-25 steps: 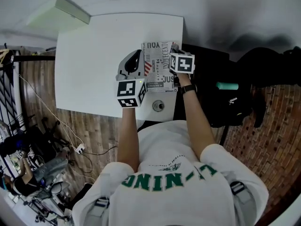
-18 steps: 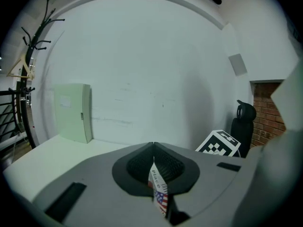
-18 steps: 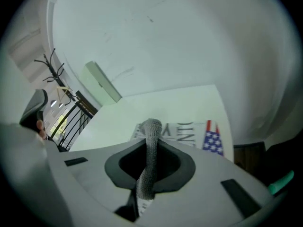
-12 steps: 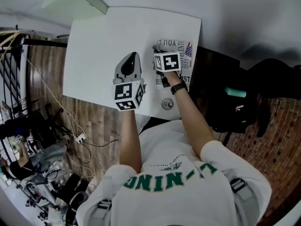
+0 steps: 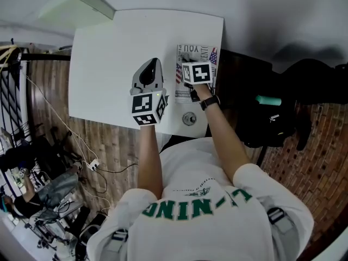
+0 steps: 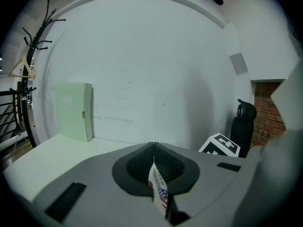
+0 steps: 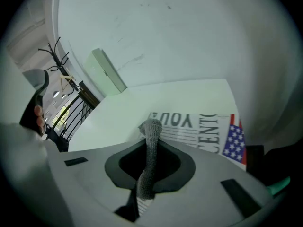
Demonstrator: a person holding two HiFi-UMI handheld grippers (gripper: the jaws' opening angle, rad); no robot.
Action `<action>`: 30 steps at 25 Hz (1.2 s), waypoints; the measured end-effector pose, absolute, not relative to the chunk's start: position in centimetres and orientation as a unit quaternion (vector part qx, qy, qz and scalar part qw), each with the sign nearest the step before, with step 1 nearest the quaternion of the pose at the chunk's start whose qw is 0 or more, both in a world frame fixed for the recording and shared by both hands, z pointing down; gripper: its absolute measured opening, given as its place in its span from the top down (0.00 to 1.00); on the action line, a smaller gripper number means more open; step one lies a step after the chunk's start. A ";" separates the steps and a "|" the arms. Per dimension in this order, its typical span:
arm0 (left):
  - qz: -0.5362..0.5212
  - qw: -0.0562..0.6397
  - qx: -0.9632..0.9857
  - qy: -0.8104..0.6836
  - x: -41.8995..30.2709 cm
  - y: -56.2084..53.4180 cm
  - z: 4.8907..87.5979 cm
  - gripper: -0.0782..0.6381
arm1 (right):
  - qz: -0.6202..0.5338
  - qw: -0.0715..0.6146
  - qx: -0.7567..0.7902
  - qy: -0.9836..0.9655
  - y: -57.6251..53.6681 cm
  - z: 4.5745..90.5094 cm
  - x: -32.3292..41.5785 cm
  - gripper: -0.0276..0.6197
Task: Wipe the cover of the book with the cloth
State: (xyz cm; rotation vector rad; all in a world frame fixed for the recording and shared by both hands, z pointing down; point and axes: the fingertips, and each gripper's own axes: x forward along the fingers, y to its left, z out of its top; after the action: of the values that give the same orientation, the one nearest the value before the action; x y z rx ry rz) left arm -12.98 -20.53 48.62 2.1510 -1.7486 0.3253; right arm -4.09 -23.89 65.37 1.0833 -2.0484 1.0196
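Book, on desk: wiping in hand. Cloth clamped in right gripper; printed edge apparently pinched by left gripper. Next: cloth to be dragged across cover.

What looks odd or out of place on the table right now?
The book lies right along the table's right edge, flag corner at the rim. Nothing looks spilled or damaged. The right hand-held gripper holds the cloth over it; the left hand-held gripper pinches a flag-printed paper edge.
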 end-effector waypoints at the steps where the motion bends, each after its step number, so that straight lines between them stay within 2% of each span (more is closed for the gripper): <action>1: 0.114 0.174 0.764 -0.611 -12.4 -20.8 48.6 0.87 | 0.387 0.294 0.419 -0.767 -24.0 65.4 -2.6 0.90; 8: 0.114 0.173 0.795 -0.570 -8.4 -21.8 48.9 0.87 | 0.403 0.279 0.496 -0.717 -24.0 65.5 7.5 0.90; 14: 0.116 0.166 0.804 -0.559 -7.6 -21.4 48.6 0.87 | 0.397 0.272 0.526 -0.702 -23.8 65.5 8.8 0.90; 19: 0.123 0.165 0.792 -0.575 -9.7 -19.9 48.4 0.87 | 0.440 0.249 0.446 -0.738 -22.2 64.5 2.6 0.90; 24: 0.131 0.164 0.780 -0.589 -11.7 -18.6 48.3 0.87 | 0.416 0.266 0.404 -0.770 -21.2 64.5 -4.6 0.89; 30: 0.136 0.161 0.777 -0.593 -12.2 -17.7 48.2 0.87 | 0.417 0.284 0.382 -0.774 -20.9 65.5 -7.6 0.89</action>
State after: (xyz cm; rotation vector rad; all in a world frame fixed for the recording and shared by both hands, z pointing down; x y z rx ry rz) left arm -12.24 -17.68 48.16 2.2176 -1.6945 0.3893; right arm -7.57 -20.95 65.48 1.0222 -2.0716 1.1152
